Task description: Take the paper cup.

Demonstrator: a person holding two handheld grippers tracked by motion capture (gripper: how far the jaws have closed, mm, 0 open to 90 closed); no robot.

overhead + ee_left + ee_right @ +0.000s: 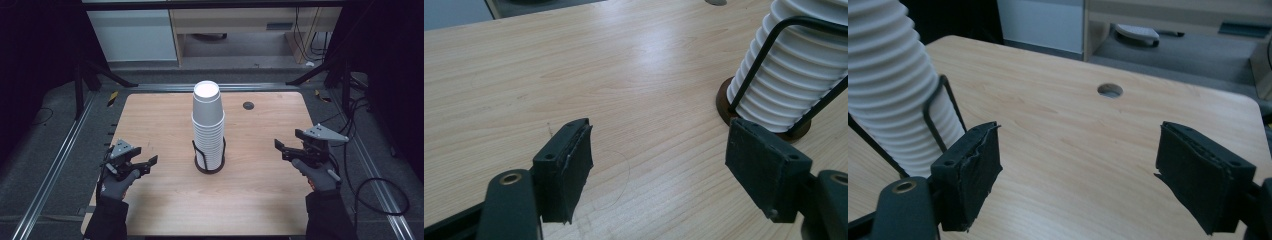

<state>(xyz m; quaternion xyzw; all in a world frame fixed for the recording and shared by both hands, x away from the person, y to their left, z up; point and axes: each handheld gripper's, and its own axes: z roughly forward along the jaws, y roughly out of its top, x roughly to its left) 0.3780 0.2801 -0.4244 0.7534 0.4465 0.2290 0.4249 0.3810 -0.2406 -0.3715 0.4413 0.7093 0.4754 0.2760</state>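
A stack of cups (208, 120) stands in a wire holder (209, 159) at the middle of the surface (260, 190). The left gripper (149, 162) lies left of it, the right gripper (278, 146) right, both apart from it. A round hole (248, 105) lies behind, toward the far right.

No text, label, brand, number or sign can be read anywhere here. The stack of white paper cups (208, 122) is plain, the wooden desk (260, 185) bears only its grain, and the cabinets on the far side of the room show no legible marking.
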